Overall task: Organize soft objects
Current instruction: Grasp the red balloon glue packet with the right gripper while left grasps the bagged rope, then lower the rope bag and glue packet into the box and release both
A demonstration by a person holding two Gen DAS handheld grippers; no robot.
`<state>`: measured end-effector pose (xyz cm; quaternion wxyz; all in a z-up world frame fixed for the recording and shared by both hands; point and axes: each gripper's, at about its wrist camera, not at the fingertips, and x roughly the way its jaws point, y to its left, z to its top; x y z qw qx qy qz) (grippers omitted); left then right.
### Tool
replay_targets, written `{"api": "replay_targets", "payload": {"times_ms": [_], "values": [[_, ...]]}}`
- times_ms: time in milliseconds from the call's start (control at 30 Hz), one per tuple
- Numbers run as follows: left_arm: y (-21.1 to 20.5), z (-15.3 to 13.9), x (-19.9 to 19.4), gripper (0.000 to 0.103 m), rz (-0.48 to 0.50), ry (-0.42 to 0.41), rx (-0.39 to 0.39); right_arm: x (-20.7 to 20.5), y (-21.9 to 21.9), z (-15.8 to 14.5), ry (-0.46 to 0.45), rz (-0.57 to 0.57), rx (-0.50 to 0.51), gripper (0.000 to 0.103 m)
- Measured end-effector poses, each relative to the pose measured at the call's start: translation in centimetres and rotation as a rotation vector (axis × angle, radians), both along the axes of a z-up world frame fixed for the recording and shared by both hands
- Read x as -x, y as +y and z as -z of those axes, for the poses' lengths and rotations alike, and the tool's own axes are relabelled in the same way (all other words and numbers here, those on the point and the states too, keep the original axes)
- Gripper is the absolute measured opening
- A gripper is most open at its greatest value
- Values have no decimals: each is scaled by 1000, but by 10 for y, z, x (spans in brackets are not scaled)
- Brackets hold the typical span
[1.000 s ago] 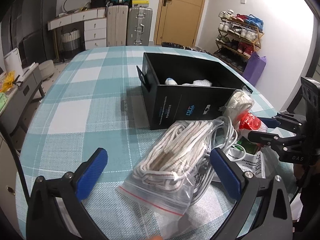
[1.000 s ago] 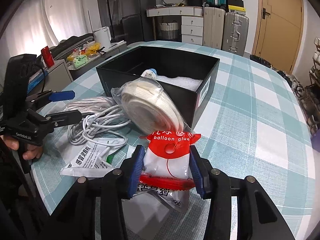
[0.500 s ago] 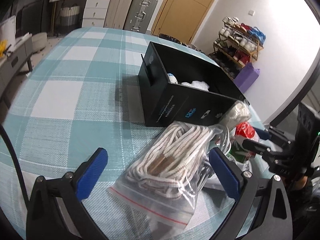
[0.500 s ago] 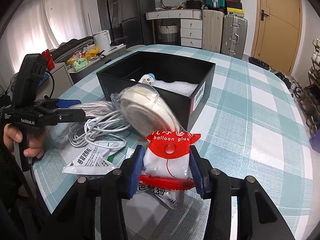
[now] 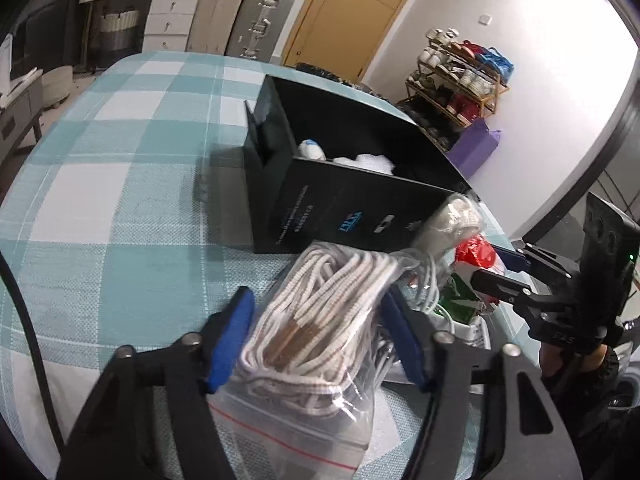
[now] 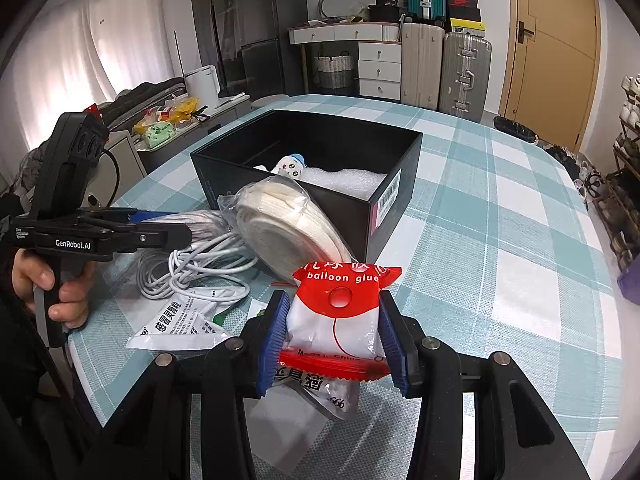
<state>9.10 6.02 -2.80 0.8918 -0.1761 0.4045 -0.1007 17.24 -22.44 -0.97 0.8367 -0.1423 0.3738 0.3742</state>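
Note:
My left gripper [image 5: 320, 336] is shut on a clear zip bag of white rope [image 5: 316, 320], in front of the black box [image 5: 340, 216]. My right gripper [image 6: 334, 340] is shut on a red and white balloon glue packet [image 6: 340, 312]. The black box [image 6: 392, 200] holds a small white doll [image 6: 290, 164] and white padding [image 6: 344, 182]. A bagged roll of white tape [image 6: 288, 232] leans on the box's near wall. A white cable [image 6: 196, 264] lies left of it. The left gripper shows in the right wrist view [image 6: 160, 232].
White printed packets [image 6: 180, 328] lie on the teal checked tablecloth [image 6: 500, 260] near the front edge. Suitcases and drawers [image 6: 420, 64] stand beyond the table. A shoe rack [image 5: 460, 76] stands by the door on the right.
My left gripper has closed on the rope bag and moved in toward it. My right gripper keeps hold of the balloon glue packet, shifted slightly.

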Motion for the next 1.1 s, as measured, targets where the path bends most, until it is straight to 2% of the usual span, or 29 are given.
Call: {"api": "replay_targets", "payload": {"times_ms": [33,100,200,600,733,1000,1100], "values": [[-1,-1,1,53,2,-4,-8,0,0,0,1,0,0,45],[-2,-3,4,41,5,-7,-14,0,0,0,-1,1,0,45],[-4,-6,8,36,-1,-14,-37,1,0,-1,-5,2,-5,45],[-1,-28,20,35,-47,-87,-65,4,-6,-15,-42,-2,-41,45],[-1,-40,23,35,-66,-137,-88,7,-7,-21,-61,-8,-53,45],[-7,-63,23,35,-108,-218,-189,11,-8,-38,-99,-9,-104,45],[-8,-68,19,35,-106,-235,-190,10,-7,-45,-114,-4,-113,45]]}}
